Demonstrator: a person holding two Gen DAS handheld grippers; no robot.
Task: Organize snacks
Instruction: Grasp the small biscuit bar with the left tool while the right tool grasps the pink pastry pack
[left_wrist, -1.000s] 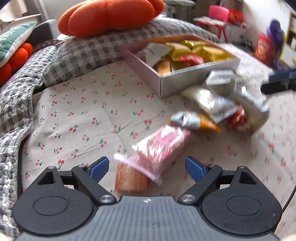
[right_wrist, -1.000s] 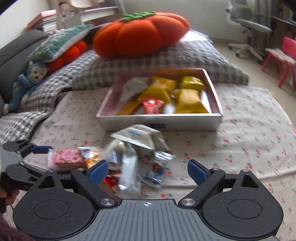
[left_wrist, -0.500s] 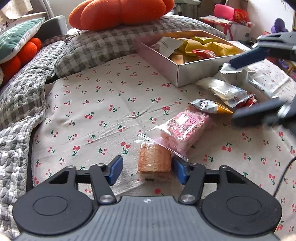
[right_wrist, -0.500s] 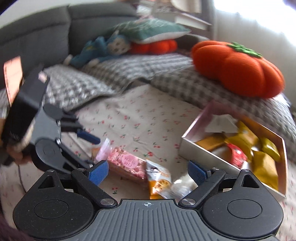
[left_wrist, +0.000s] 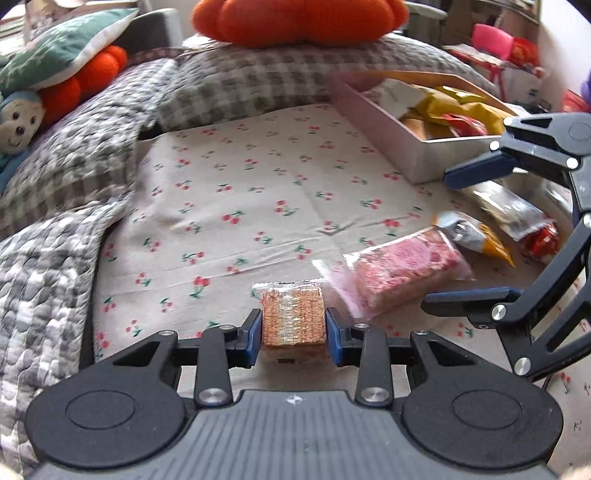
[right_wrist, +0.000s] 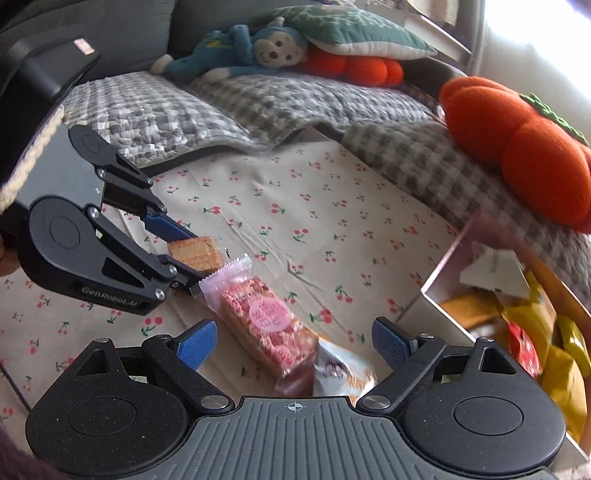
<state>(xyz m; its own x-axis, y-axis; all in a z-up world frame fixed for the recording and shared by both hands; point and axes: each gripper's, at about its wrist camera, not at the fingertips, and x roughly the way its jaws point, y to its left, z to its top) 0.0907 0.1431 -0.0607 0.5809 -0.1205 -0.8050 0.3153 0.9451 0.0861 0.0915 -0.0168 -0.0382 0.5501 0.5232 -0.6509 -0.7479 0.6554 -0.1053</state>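
Now the left gripper (left_wrist: 294, 334) has closed on the wafer (left_wrist: 293, 322); right gripper (right_wrist: 293, 341) open over the pink packet (right_wrist: 268, 322) (bare cherry sheet (left_wrist: 229, 206) at left of frame).

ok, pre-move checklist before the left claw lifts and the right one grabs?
1. Left claw closed on wafer pack: ok, jaws just closed, pads on both sides.
2. Wafer off the sheet: cannot tell.
3. Right claw open: ok.
4. Pink snack bar between the right fingers: ok, not gripped.
5. Orange-and-silver packet clear of that grasp: not ok, it touches the bar.
6. Snack box has room: cannot tell.
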